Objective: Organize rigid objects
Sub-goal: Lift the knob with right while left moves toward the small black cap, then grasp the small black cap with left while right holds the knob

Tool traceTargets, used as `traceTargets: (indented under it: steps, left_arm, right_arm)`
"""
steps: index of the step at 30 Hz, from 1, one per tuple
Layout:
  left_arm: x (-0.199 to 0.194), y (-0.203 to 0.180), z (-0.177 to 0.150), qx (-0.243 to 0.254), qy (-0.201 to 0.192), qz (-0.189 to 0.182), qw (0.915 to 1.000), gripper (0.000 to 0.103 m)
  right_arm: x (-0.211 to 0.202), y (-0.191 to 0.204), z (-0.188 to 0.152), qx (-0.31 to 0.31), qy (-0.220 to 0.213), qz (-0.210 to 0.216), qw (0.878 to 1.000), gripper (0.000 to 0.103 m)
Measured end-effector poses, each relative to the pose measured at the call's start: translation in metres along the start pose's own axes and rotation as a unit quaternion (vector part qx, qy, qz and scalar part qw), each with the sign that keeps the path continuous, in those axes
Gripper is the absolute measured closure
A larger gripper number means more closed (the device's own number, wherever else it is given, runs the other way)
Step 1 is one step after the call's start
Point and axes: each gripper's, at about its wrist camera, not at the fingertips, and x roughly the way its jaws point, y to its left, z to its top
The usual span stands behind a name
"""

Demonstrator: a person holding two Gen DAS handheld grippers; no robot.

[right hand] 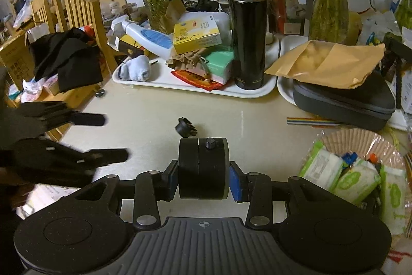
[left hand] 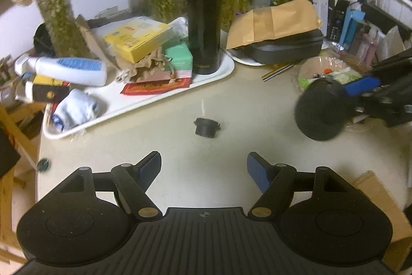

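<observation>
The right claw (right hand: 203,178) is clamped on a black puck-shaped case (right hand: 203,168), its pads pressing the two flat faces, and the case hangs clear of the tabletop (right hand: 144,120); the left claw (left hand: 204,169) stands open with nothing between its jaws, hovering over bare tabletop near the front edge. The step in hand looks like carrying the puck-shaped case toward the white tray (right hand: 195,90) along the far edge, where a tall black flask (right hand: 247,27), a yellow box (right hand: 197,35) and other things already crowd together. To do it well, keep the grip square on the flat faces so the round body cannot roll out, travel high enough to pass over the small black cap (right hand: 186,130) lying loose mid-tabletop, and choose a free patch of tray, steering wide of the flask, which would tip easily. The open claw is well placed to collect the cap. The right wrist view shows the grip itself, a small knob on the case's rim, and the chairs off the left edge; the left wrist view shows the case only as a blurred disc, but it gives the tray's near left corner with the rolled sock (left hand: 74,108).
</observation>
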Motion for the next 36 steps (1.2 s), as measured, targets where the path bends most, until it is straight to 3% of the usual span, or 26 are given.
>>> traceTargets:
  steps: [8,14,18,21,27,36]
  left_arm:
    - [0.054,-0.004,0.009,0.038,0.018,0.02,0.9989,0.03]
    - [0.087,-0.005,0.012,0.039,0.038,0.023,0.9983,0.031]
    - [0.096,-0.003,0.015,0.032,0.044,0.018,0.9984,0.043]
    - [0.103,-0.004,0.018,0.036,0.048,0.016,0.9981,0.045]
    - [0.114,-0.004,0.019,0.035,0.063,0.007,0.9974,0.074]
    - [0.094,-0.004,0.022,0.02,0.053,-0.013,0.9983,0.074]
  right_arm:
    - [-0.005,0.001,-0.008,0.012,0.004,0.011,1.0,0.06]
    - [-0.005,-0.004,-0.008,0.017,0.007,0.009,1.0,0.06]
    - [-0.005,-0.011,-0.009,0.024,0.009,0.004,1.0,0.06]
    - [-0.005,-0.015,-0.009,0.029,0.009,0.004,1.0,0.06]
    - [-0.005,-0.018,-0.008,0.031,0.009,0.006,0.999,0.06]
    - [-0.006,-0.019,-0.008,0.032,0.008,-0.001,0.999,0.06]
